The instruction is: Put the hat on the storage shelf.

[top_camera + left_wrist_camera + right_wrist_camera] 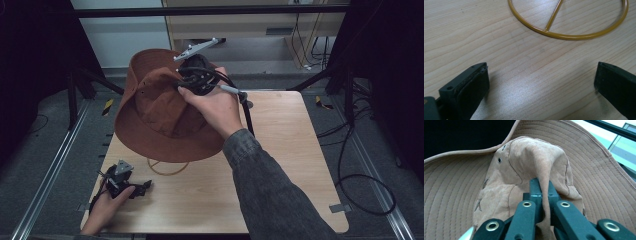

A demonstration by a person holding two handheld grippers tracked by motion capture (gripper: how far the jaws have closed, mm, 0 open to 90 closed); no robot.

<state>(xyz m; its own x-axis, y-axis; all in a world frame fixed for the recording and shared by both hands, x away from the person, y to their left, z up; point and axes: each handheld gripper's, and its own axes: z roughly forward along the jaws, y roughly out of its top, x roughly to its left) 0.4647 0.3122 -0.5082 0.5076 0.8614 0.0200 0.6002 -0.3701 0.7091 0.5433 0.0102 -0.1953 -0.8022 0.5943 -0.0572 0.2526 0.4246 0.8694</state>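
Note:
A brown wide-brimmed hat hangs in the air over the back left of the wooden table. My right gripper is shut on a fold of its crown, and in the right gripper view the jaws pinch the tan fabric of the hat between them. Under the hat's brim a yellow wire ring stand rests on the table. My left gripper rests low at the front left, open, its jaws wide apart over bare wood with the ring stand just ahead of them.
Black frame posts stand at both sides of the table, and cables lie on the floor at the right. A pale cabinet runs along the back. The person's grey sleeve crosses the table's front middle.

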